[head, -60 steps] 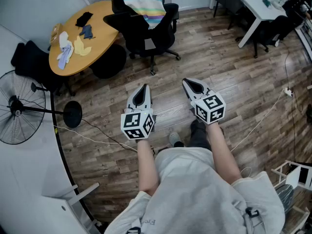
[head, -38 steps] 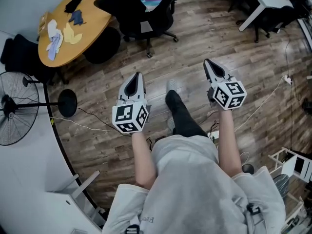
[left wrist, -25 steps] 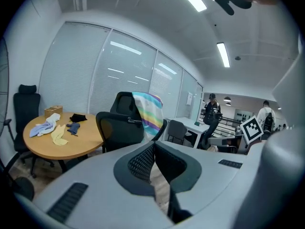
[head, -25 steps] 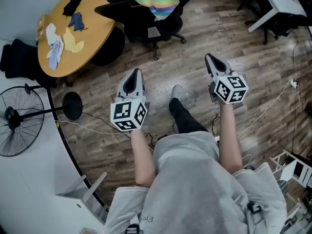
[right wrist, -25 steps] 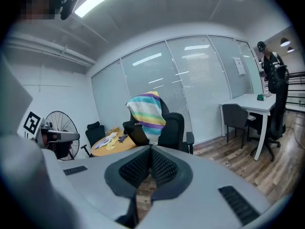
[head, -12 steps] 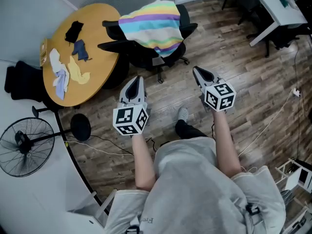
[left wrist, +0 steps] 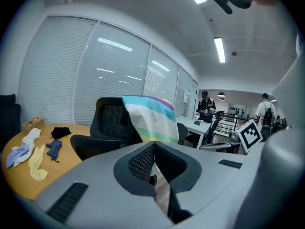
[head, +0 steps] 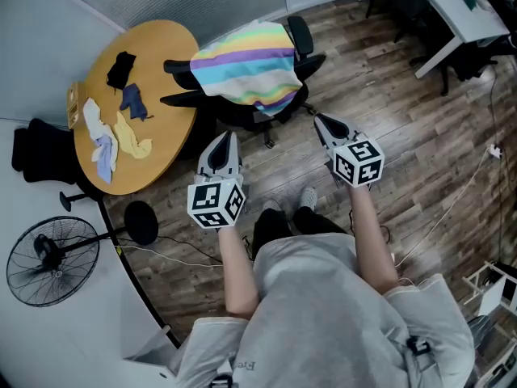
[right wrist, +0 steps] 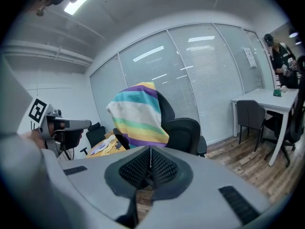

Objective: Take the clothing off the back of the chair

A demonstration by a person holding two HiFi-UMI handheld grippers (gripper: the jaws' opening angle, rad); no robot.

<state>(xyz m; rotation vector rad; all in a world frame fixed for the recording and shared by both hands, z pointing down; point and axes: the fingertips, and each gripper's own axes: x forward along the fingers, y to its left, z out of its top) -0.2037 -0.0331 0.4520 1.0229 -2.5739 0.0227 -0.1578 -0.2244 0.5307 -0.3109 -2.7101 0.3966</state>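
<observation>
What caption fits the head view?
Left gripper and right gripper, both shut, face striped clothing draped over the chair.

Left gripper (head: 225,136) and right gripper (head: 317,119) have neared the striped clothing (head: 246,55).

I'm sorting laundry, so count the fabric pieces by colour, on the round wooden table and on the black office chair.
On the round wooden table:
black cloth: 1
dark blue cloth: 1
yellow cloth: 1
white cloth: 1
pale blue cloth: 1
On the back of the black office chair:
rainbow-striped clothing: 1
Total: 6
</observation>
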